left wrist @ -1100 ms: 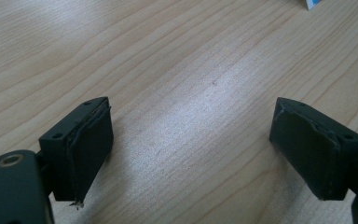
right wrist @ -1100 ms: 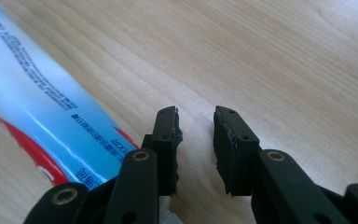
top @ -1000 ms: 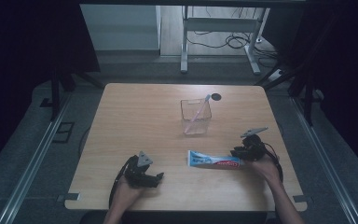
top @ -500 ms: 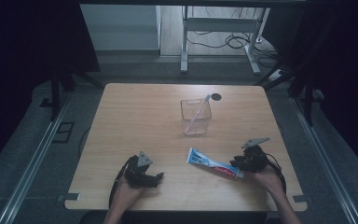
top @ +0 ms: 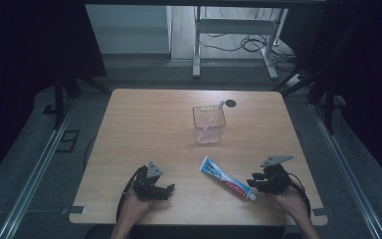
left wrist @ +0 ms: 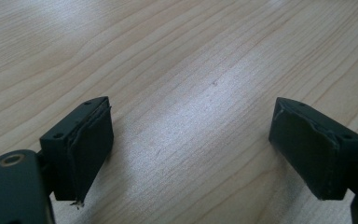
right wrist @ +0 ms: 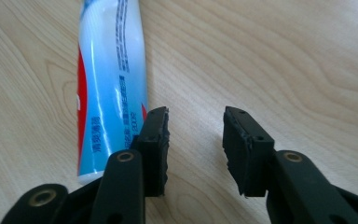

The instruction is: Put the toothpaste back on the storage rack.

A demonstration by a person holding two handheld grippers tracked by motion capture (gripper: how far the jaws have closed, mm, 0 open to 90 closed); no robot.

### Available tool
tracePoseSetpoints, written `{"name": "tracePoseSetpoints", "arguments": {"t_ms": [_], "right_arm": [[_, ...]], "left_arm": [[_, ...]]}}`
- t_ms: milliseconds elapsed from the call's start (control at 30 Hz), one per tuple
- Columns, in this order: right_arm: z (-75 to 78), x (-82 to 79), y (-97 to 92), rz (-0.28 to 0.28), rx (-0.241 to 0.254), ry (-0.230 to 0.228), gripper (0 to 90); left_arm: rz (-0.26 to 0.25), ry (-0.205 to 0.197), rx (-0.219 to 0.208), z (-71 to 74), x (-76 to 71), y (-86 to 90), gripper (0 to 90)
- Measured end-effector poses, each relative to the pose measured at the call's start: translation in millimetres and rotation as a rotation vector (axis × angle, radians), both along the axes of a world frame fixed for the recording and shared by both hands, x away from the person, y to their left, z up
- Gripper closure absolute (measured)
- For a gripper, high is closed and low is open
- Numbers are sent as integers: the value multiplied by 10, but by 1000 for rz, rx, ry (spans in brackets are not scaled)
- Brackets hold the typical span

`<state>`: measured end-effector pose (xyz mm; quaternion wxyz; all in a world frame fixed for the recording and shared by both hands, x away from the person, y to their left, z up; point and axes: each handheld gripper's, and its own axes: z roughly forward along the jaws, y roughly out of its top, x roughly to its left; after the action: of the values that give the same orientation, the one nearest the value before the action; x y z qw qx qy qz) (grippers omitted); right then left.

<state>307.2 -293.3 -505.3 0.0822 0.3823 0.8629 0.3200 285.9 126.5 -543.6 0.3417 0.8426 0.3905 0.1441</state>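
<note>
A blue, white and red toothpaste tube (top: 226,178) lies slantwise on the wooden table (top: 144,129), cap end toward the near right. My right gripper (top: 253,183) sits by that cap end. In the right gripper view the tube (right wrist: 109,84) lies just outside the left-hand jaw of my right gripper (right wrist: 196,140), whose jaws have just been opening with only bare wood between them. My left gripper (top: 168,189) rests near the front left edge; in its own view my left gripper (left wrist: 191,140) stands wide open over bare table.
A clear square cup (top: 209,130) stands at the table's middle with a pink toothbrush (top: 213,116) leaning in it. A small black round thing (top: 231,103) lies behind the cup. Dark floor and a metal frame lie beyond the far edge.
The tube has turned from level to slanted, its cap end swung toward the near edge. My right gripper moved that way with it and has let it go. The left gripper stayed put.
</note>
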Motion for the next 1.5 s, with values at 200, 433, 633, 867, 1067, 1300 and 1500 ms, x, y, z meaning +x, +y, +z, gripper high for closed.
{"name": "tracePoseSetpoints", "arguments": {"t_ms": [200, 433, 633, 867, 1067, 1300, 1500], "right_arm": [[129, -27, 50, 30, -15, 0, 511], [203, -34, 174, 77, -42, 16, 462], [215, -3, 326, 114, -61, 29, 450], [199, 41, 511, 150, -93, 43, 443], [137, 81, 656, 177, -130, 63, 444], [47, 131, 777, 183, -159, 87, 453], [-6, 174, 881, 187, -192, 86, 488]], "left_arm": [[0, 0, 0, 0, 0, 0, 139], [1, 0, -1, -1, 0, -1, 139], [0, 0, 0, 0, 0, 0, 139], [0, 0, 1, 0, 0, 1, 139], [-1, 0, 1, 0, 0, 1, 139], [0, 0, 0, 0, 0, 0, 139], [0, 0, 1, 0, 0, 1, 139]]}}
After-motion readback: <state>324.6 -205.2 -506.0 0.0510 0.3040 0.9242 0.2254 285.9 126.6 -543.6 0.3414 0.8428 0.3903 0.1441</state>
